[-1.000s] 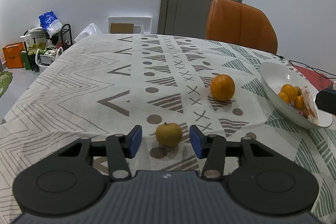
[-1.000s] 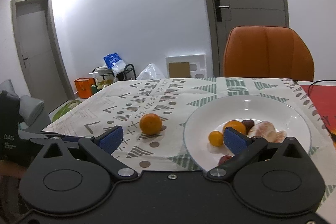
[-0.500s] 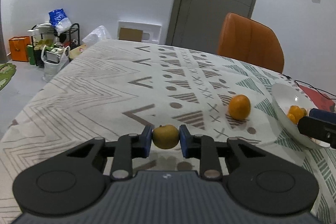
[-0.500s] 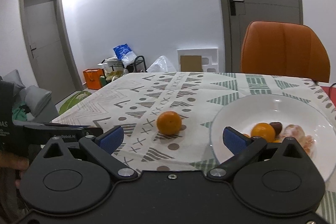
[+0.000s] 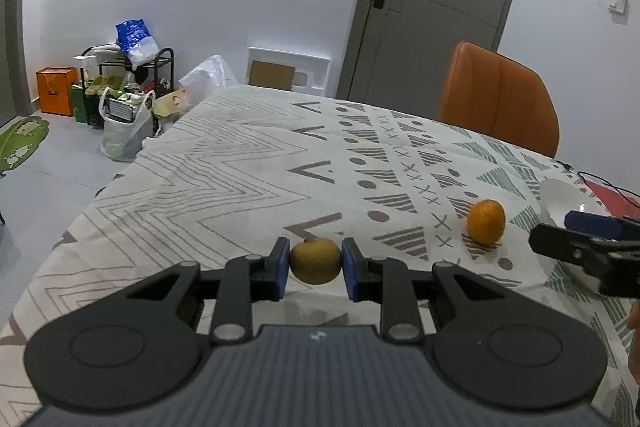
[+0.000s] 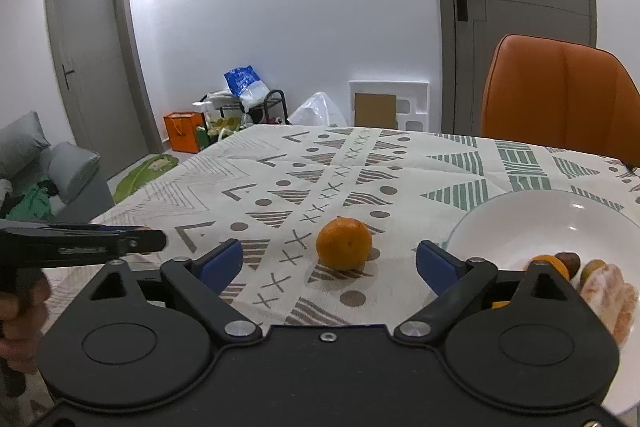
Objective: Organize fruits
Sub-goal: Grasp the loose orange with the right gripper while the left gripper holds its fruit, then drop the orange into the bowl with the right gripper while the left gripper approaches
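Note:
My left gripper (image 5: pixel 314 269) is shut on a small yellow-brown fruit (image 5: pixel 315 260) and holds it above the patterned tablecloth (image 5: pixel 248 167). An orange (image 5: pixel 486 221) lies on the cloth to its right; it also shows in the right wrist view (image 6: pixel 344 243). My right gripper (image 6: pixel 328 265) is open and empty, with the orange just ahead between its fingers. A white bowl (image 6: pixel 520 223) at the right holds a small orange (image 6: pixel 550 263), a dark fruit (image 6: pixel 568 259) and peeled segments (image 6: pixel 610 291). The bowl's rim (image 5: pixel 556 193) shows in the left wrist view.
An orange chair (image 6: pixel 556 99) stands at the table's far side. A red mat with a cable (image 5: pixel 616 199) lies beyond the bowl. Bags and a rack (image 5: pixel 120 95) stand on the floor at the left. The left gripper's side (image 6: pixel 80 245) shows at the left of the right view.
My left gripper closed on the yellow-brown fruit and lifted it off the cloth. My right gripper shifted left, from over the bowl toward the orange.

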